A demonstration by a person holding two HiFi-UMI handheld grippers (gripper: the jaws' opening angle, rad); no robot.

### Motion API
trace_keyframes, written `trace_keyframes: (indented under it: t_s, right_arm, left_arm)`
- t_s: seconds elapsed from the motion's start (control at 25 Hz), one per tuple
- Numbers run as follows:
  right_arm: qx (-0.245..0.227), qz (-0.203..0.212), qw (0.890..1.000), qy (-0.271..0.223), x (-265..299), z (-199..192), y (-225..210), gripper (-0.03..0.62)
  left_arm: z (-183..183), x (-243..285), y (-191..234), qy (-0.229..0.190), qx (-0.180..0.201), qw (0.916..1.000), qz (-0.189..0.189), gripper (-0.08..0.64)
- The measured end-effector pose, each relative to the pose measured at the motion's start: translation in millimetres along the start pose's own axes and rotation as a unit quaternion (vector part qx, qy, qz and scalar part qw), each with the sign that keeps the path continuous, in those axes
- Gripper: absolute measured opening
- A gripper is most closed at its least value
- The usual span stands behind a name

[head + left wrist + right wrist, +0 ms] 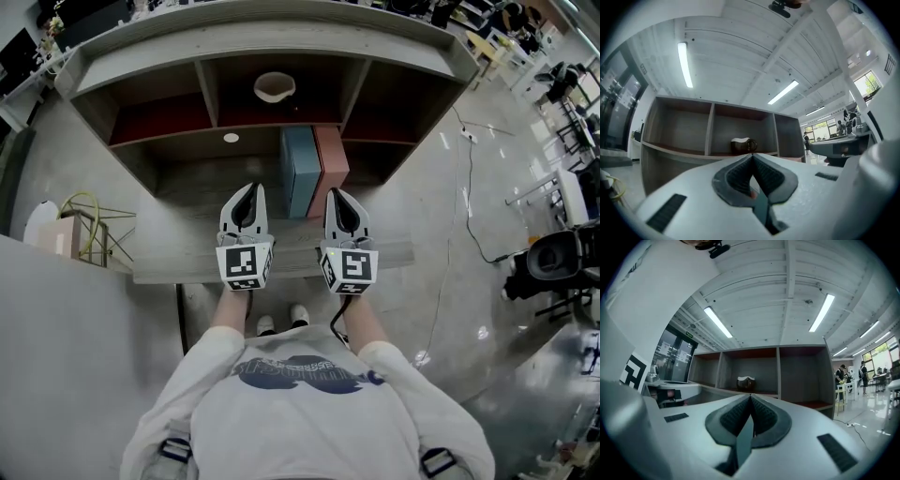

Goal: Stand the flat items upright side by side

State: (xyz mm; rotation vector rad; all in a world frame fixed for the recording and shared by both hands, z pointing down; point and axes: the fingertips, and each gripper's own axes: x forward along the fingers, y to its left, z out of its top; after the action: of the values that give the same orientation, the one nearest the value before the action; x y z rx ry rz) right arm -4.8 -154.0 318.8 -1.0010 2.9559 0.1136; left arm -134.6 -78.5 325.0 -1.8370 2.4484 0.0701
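- So, left gripper (pixel 251 187): jaws pinched fully together, nothing in them, facing the shelf unit (pixel 281 37).
- Then the blue flat item (pixel 302 171) and pink one (pixel 330 159) stand upright side by side on the lower shelf.
- And right gripper (pixel 338 193): also closed up, empty.

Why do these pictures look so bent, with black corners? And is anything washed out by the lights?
Head view: a wide lens bows the shelf unit; small glare spots on the floor. Left gripper view: black round rim, ceiling strip light washed out white, left tongs looming large. Right gripper view: same rim, strip light glaring, right tongs looming large.
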Motion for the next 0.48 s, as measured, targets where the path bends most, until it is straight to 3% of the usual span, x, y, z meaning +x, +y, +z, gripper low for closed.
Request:
trace_keyframes:
  t_s: [0.48]
  right_arm:
    - [-0.020,0.003,1.000,0.002,-2.1,-0.3,-12.0,-0.003]
  left_arm:
    - [4.7,2.4,-5.3,0.016,0.056,0.9980,0.023,0.006]
